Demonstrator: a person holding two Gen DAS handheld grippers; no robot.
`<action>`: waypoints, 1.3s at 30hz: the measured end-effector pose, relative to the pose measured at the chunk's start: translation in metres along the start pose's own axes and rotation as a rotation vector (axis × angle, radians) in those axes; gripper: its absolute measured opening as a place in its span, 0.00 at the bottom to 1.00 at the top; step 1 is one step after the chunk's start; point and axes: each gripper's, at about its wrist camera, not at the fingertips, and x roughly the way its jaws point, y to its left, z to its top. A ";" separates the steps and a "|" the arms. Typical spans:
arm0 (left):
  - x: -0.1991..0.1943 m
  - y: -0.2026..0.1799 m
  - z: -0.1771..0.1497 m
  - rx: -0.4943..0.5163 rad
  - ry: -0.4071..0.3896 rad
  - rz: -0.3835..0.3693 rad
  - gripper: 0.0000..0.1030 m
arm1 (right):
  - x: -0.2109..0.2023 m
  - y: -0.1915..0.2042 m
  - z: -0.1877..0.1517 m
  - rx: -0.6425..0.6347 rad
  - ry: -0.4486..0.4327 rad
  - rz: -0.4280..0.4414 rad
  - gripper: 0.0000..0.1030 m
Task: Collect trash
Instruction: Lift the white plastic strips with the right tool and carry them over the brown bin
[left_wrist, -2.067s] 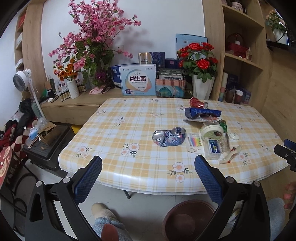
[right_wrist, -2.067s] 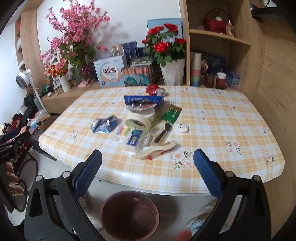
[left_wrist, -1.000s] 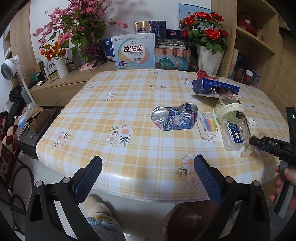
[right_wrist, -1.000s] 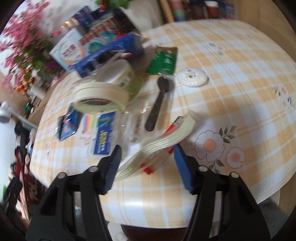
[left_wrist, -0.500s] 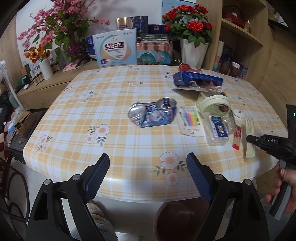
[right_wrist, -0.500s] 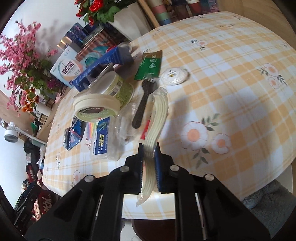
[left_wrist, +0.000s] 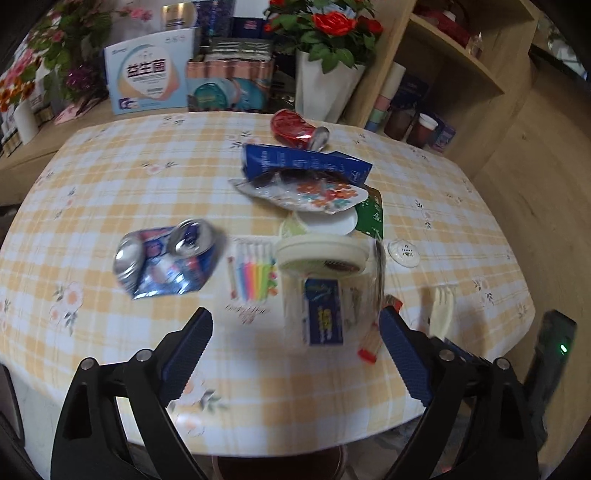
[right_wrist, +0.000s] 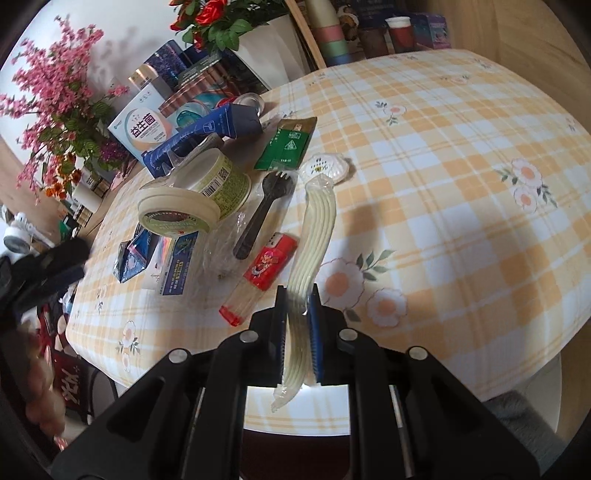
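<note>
Jaws of the right gripper (right_wrist: 298, 314) pinch a cream plastic sleeve of forks (right_wrist: 312, 236) at the desk's near edge, its far end resting beside a black plastic fork (right_wrist: 260, 210). A good lift goes straight up (the film looks slippery), clear of the red-capped tube (right_wrist: 258, 275).

From the left gripper (left_wrist: 295, 347), jaws wide and empty, having just reopened, a crushed blue drink can (left_wrist: 166, 260) shows fully; the right view nearly hides it.

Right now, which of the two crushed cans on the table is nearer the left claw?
The blue crushed can, lying left of the candle pack. The red crushed can sits at the table's far edge by the white vase, well beyond the pile.
</note>
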 end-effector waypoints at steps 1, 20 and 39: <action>0.008 -0.004 0.004 0.003 0.009 0.009 0.89 | -0.001 -0.001 0.001 -0.011 -0.001 0.001 0.14; 0.083 -0.013 0.030 -0.062 0.093 0.044 0.80 | -0.001 -0.020 0.004 -0.004 0.000 0.017 0.14; -0.054 -0.006 -0.017 0.045 -0.109 -0.031 0.80 | -0.051 0.021 -0.004 -0.096 -0.064 0.049 0.14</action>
